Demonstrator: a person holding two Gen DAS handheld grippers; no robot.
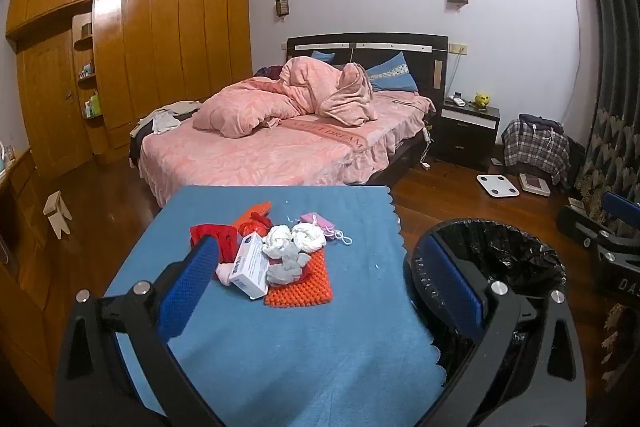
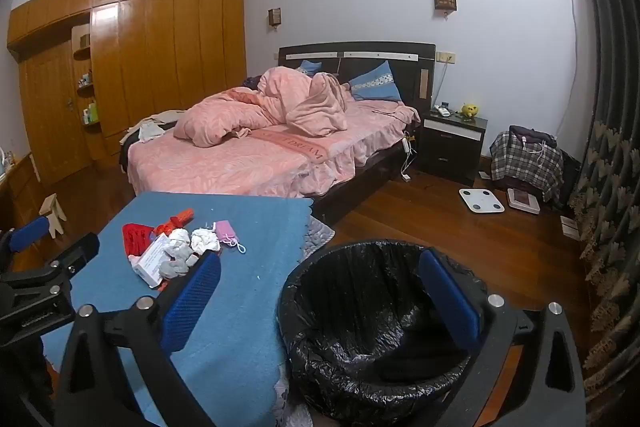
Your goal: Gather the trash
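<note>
2 open grippers face a litter pile beside a lined bin in a bedroom.

The trash pile (image 1: 276,259) sits on the blue cloth (image 1: 280,347), to the left of the black-lined bin (image 2: 372,315), which stands against the cloth's right edge. The left gripper (image 1: 320,291), jaws spread wide and empty, points almost straight at the pile and looks the nearer of the 2; the white carton (image 1: 250,269) lies just ahead of its left pad, long axis slanting away to the left. The right gripper (image 2: 320,291), equally wide and empty, hangs over the bin, with the pile off to its left.
</note>
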